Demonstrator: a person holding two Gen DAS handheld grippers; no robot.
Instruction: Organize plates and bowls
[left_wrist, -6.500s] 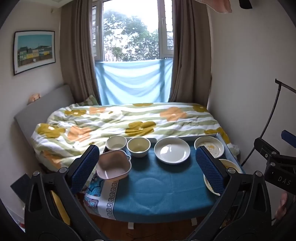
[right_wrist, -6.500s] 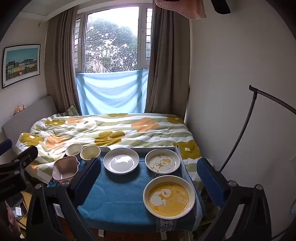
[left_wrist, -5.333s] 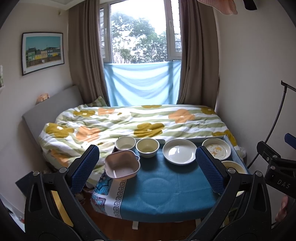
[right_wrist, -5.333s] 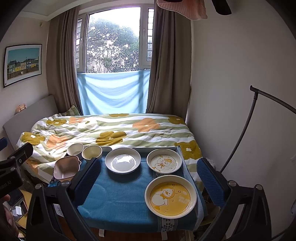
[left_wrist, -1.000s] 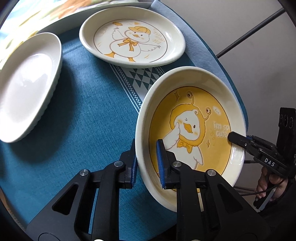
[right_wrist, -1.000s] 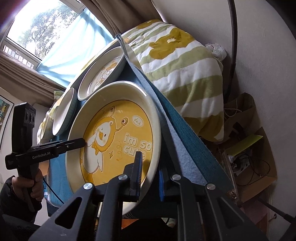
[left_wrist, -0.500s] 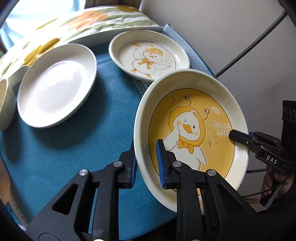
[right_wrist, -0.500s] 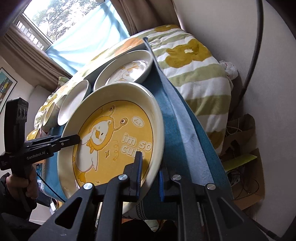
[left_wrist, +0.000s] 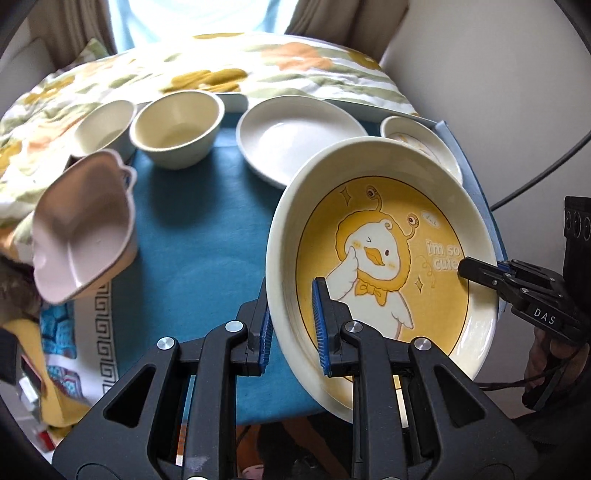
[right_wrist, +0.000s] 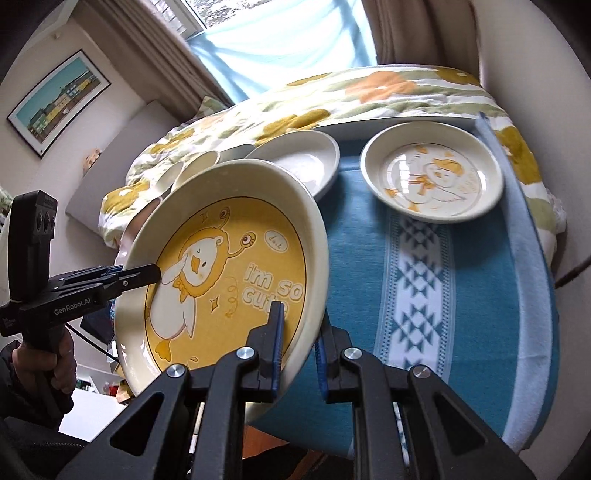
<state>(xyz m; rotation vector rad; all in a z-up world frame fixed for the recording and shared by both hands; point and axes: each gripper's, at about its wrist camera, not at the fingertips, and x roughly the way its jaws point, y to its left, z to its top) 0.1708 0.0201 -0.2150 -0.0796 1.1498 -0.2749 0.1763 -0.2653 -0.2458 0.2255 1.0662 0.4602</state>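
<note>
A large yellow duck plate (left_wrist: 384, 254) is lifted above the blue table and tilted; it also shows in the right wrist view (right_wrist: 221, 266). My left gripper (left_wrist: 291, 325) is shut on its near-left rim. My right gripper (right_wrist: 299, 347) is shut on its opposite rim. On the table stand a white plate (left_wrist: 295, 144), a small duck plate (right_wrist: 432, 177), two cream bowls (left_wrist: 177, 129) (left_wrist: 103, 125) and a pink square bowl (left_wrist: 81, 229).
The table wears a blue cloth (right_wrist: 417, 280) and stands against a bed with a flowered quilt (left_wrist: 221, 66). A wall (left_wrist: 498, 74) is close on the right. A black cable or rod (left_wrist: 543, 170) runs past the right table edge.
Both grippers have carried the yellow duck plate up and leftward off the table's right front corner, toward the middle. The patterned cloth where it sat now shows.
</note>
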